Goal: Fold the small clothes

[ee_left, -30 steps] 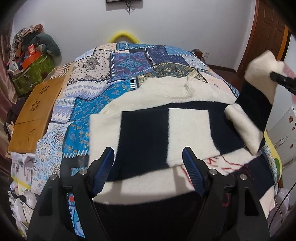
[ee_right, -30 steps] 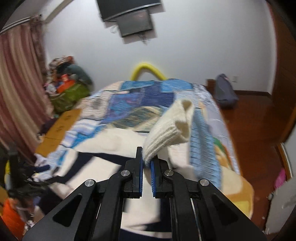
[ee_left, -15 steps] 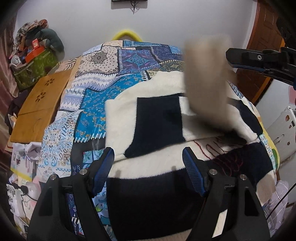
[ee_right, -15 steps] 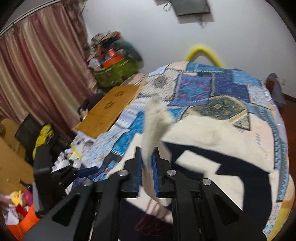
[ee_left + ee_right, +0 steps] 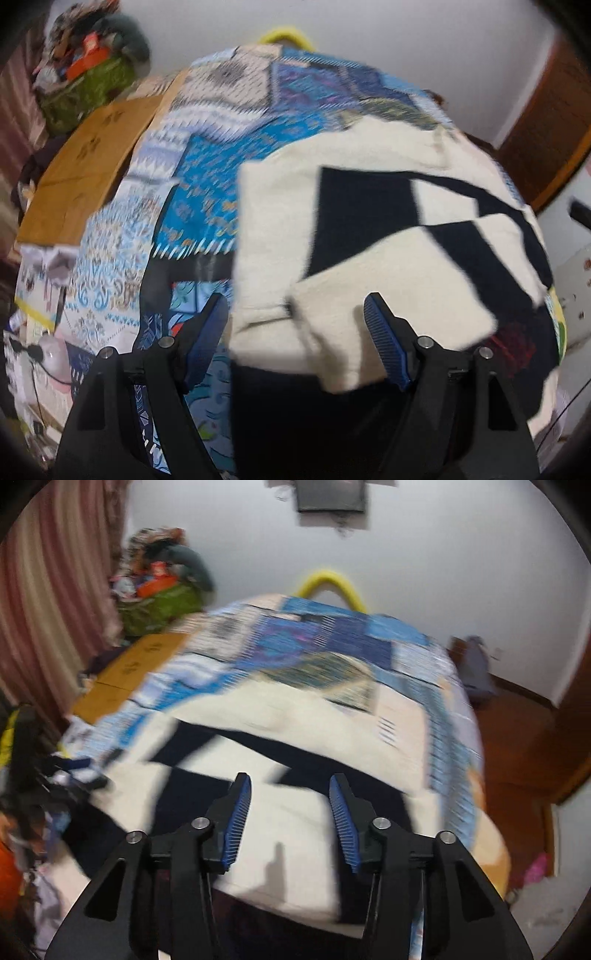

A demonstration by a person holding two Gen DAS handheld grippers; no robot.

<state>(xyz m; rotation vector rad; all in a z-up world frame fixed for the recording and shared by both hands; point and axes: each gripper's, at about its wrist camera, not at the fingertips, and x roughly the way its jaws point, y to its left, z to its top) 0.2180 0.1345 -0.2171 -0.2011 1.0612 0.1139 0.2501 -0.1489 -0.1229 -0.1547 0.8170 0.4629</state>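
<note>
A cream and black block-patterned sweater [image 5: 369, 229] lies flat on the patterned blue bedspread [image 5: 207, 192]. Its right sleeve [image 5: 399, 306] is folded across the body, cuff toward the near side. My left gripper [image 5: 295, 332] is open and empty, hovering over the sweater's lower left part. My right gripper [image 5: 290, 812] is open and empty above the sweater [image 5: 295, 760]. Both views are motion-blurred.
A wooden board [image 5: 88, 166] lies along the bed's left side. A green basket of clutter [image 5: 85, 85] stands at the far left. A yellow hoop [image 5: 328, 583] sits behind the bed. Wooden floor and a door [image 5: 535, 720] are to the right.
My right gripper carried the sleeve across the sweater, let it go and opened. The sleeve now lies folded over the body. Both cameras have shifted.
</note>
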